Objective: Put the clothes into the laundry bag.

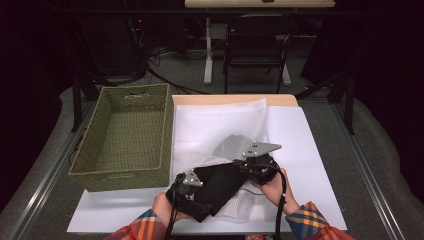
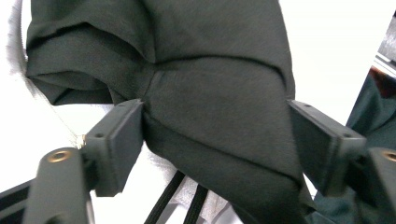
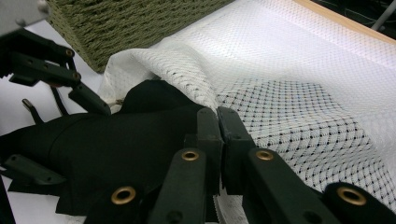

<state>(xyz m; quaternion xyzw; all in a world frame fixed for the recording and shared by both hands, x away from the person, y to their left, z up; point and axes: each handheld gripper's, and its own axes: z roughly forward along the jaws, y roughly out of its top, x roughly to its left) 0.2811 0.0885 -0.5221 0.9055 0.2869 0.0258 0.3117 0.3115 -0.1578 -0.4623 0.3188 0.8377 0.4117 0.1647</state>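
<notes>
- A woven green basket (image 1: 125, 137) stands empty at the table's left, touching the white mesh laundry bag (image 1: 220, 125), which lies flat on a white sheet (image 1: 310, 150).
- The left gripper (image 2: 215, 135) holds its jaws apart around a folded black garment (image 1: 220, 182); cloth sits between the pads, though a firm pinch cannot be confirmed.
- The garment's far end lies inside the bag's mouth, so bagging looks partly done, with pushing in left.
- The right gripper (image 3: 218, 140) is pinched tight on the bag's mesh edge, lifting it.
- Open sheet lies to the right; the table's near edge is close.
</notes>
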